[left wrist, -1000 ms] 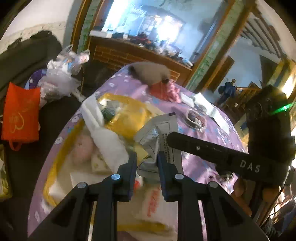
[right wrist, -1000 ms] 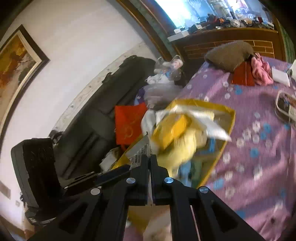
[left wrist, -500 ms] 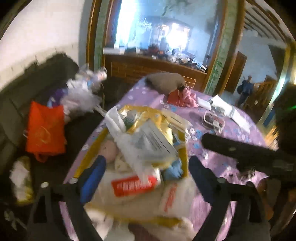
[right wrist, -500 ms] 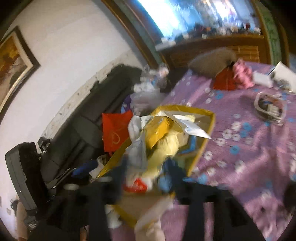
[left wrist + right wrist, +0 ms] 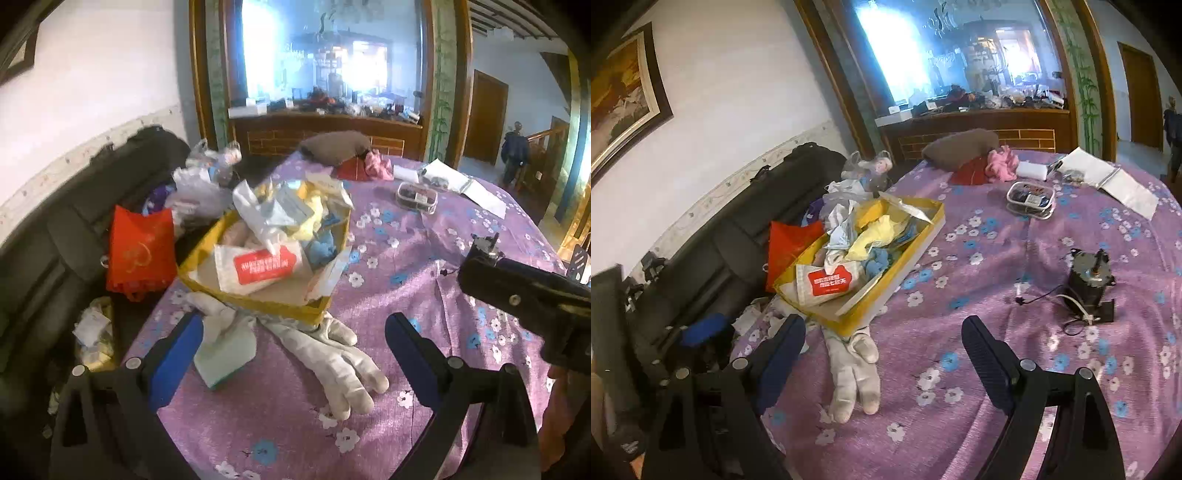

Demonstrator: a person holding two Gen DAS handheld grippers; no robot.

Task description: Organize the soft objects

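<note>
We hold the left gripper [image 5: 293, 343] with its jaws spread wide and nothing between them, above the purple flowered tablecloth [image 5: 406, 266]. The right gripper [image 5: 882, 343] is likewise wide open and holds nothing. Between and beyond the fingers lies a white glove [image 5: 332, 358], its cuff tucked under the near end of the yellow box [image 5: 258, 302]. The box sits near the table's left edge, heaped with soft items: a white packet with a red label [image 5: 264, 264], yellow and blue cloths. A folded white-and-green cloth [image 5: 225, 350] rests beside the glove.
</note>
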